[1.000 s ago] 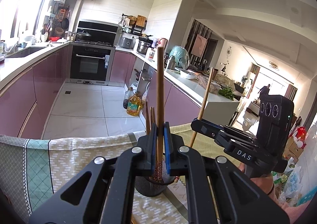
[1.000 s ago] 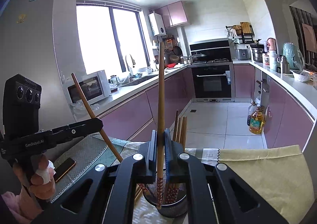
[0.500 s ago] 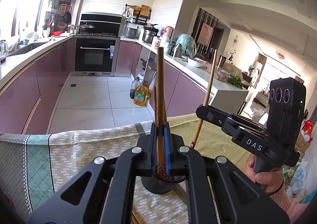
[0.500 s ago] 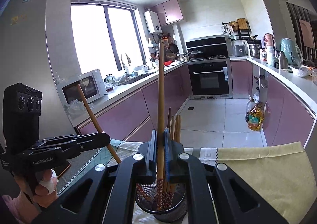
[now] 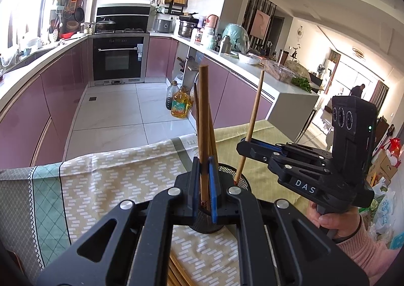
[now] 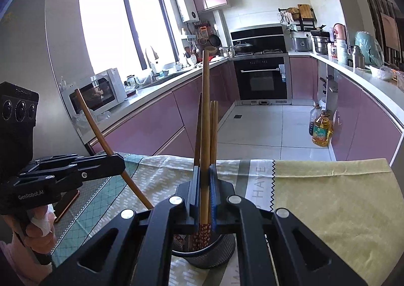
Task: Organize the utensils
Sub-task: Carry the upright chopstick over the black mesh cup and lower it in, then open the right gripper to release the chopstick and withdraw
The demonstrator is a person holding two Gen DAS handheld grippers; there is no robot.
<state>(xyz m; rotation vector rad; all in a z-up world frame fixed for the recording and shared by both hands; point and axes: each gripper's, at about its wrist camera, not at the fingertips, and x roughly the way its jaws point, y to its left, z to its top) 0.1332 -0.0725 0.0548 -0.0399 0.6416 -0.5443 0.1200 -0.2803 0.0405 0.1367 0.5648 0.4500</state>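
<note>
Left wrist view: at lower centre we see the left tongs (image 5: pixel 205 180) clamped on a chopstick (image 5: pixel 203 119) over the mesh holder (image 5: pixel 241 181); right tongs (image 6: pixel 205 192) likewise grip another chopstick (image 6: pixel 205 119).

My left claw (image 5: pixel 204 185) hides the near side of the mesh cup (image 5: pixel 237 181); I can't see the chopstick (image 5: pixel 203 121) tips inside.

Daylight from a wide dark-framed window (image 6: pixel 126 30) fills a kitchen of glossy mauve cabinets (image 6: pixel 149 121), white floor tiles (image 5: pixel 111 109) and a black built-in oven (image 5: pixel 117 58).
</note>
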